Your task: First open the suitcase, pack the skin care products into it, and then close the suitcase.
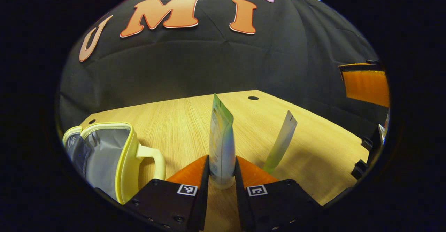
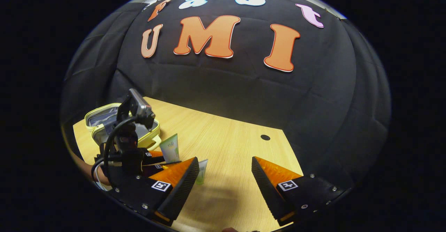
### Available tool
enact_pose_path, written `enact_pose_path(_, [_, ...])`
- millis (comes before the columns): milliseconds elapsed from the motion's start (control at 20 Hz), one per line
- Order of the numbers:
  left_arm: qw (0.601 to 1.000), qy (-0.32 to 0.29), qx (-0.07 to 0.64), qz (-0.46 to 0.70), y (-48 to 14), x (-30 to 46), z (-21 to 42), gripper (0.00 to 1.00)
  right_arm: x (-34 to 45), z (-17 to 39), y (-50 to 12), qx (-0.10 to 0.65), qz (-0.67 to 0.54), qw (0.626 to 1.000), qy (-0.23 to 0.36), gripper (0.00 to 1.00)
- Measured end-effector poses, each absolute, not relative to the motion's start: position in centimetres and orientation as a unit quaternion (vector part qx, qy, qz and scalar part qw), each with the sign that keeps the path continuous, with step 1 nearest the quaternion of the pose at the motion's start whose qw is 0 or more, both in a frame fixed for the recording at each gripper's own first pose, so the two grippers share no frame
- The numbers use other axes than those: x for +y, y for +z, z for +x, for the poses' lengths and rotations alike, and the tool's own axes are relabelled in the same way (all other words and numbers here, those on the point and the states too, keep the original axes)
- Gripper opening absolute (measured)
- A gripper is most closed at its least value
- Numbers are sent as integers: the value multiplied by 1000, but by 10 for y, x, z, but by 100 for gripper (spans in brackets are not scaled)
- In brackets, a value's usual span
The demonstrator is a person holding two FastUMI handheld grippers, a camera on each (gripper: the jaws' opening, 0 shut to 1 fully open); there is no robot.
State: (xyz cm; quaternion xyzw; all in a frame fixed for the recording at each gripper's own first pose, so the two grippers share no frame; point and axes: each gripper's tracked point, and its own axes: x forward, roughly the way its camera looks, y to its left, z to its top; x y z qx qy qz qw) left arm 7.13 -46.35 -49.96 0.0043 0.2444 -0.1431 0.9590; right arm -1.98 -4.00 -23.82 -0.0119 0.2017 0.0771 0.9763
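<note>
Left gripper view: left gripper (image 1: 222, 176) clamps upright tube (image 1: 221, 145); right gripper (image 2: 224, 176) wide open, empty

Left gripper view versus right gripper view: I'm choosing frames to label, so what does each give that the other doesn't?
Left view: its tool shut on a green-and-white plastic tube, seen close up.
Right view: its own tool open over bare tabletop.
Both: the pale yellow zippered case lying open, a second slim green tube standing, the light wooden table.
</note>
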Motion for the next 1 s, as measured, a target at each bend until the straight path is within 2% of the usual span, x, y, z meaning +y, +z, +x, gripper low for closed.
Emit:
enact_pose_path(300, [965,-110,237,-8,-441,-439,72,37,-37,-24,-266,249,-4,963,107,96])
enact_pose_path(550, [973,-67,219,-2,-388,-400,69,37,-8,-12,-312,291,-3,945,151,96])
enact_pose_path(850, [977,-8,213,20,-354,-349,47,37,23,-2,-351,324,-2,926,194,91])
enact_pose_path(950, [976,14,214,31,-345,-331,36,37,34,1,-363,339,5,917,209,84])
enact_pose_path(1000, [976,26,215,35,-343,-320,31,37,36,5,-369,343,6,916,208,70])
